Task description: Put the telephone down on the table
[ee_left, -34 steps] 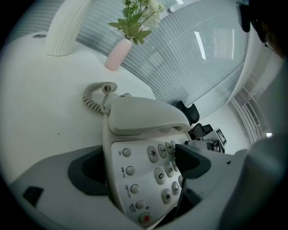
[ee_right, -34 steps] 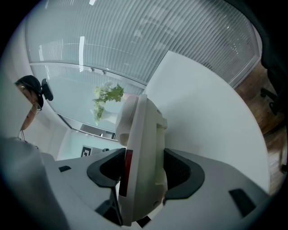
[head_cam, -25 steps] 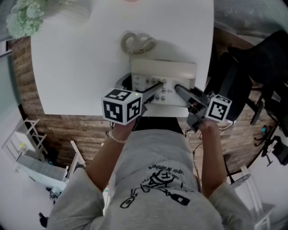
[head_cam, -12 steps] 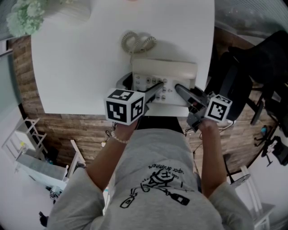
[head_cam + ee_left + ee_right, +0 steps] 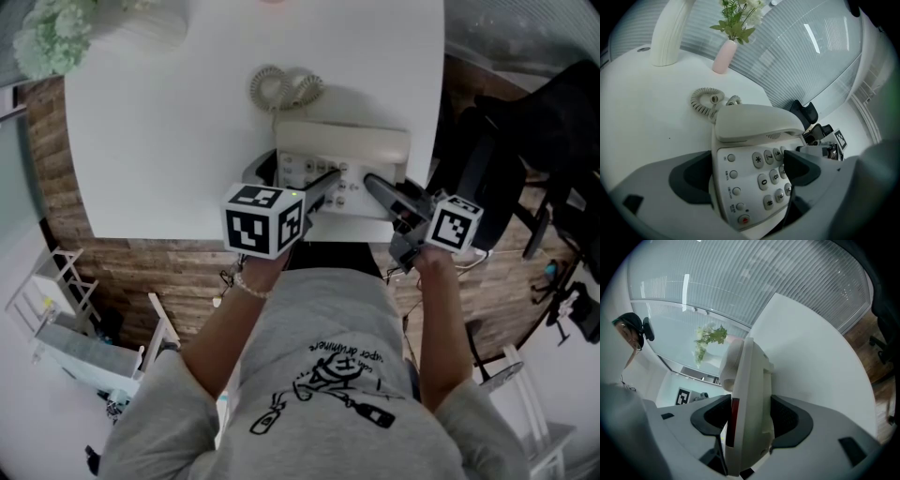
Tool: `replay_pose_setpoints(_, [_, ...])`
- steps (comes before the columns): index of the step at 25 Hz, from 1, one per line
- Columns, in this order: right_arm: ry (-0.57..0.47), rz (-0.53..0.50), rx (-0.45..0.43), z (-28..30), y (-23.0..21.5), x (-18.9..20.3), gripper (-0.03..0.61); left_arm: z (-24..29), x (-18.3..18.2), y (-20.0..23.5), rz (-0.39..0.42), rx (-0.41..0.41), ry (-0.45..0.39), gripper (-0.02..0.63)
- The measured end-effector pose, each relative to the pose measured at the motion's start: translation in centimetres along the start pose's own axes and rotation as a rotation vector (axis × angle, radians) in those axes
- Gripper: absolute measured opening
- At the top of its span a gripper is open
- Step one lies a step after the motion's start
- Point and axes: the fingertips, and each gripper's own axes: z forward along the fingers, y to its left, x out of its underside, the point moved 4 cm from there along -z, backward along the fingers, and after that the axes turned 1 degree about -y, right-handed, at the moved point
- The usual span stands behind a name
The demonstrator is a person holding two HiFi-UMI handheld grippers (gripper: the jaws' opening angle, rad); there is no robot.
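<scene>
**Both grippers clamped on the telephone at the table's near edge**

The left gripper (image 5: 743, 171) has its jaws wide apart around the telephone's (image 5: 342, 145) left end, one pad against the side and the other across the keypad. The right gripper (image 5: 750, 420) squeezes the right end, jaws narrower, both pads touching. The telephone sits over the white table (image 5: 159, 141) close to its near edge and right edge; base contact cannot be judged. Its coiled cord (image 5: 284, 88) lies just beyond. Bare tabletop spreads to the left.
</scene>
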Motion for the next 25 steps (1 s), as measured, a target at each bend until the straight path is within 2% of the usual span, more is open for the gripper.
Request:
replay_pose_setpoints(9, [0.008, -0.01, 0.012, 0.06, -0.14, 0.11, 0.281, 0.11, 0.06, 0.06, 0.013, -0.017, 0.018, 0.463])
replay_pose_setpoints(15, [0.022, -0.036, 0.044, 0.17, -0.22, -0.09, 0.278, 0.24, 0.21, 0.14, 0.035, -0.072, 0.007, 0.462])
replay_pose_setpoints(25, [0.029, -0.044, 0.069, 0.25, -0.17, -0.07, 0.279, 0.33, 0.21, 0.16, 0.034, -0.07, 0.002, 0.462])
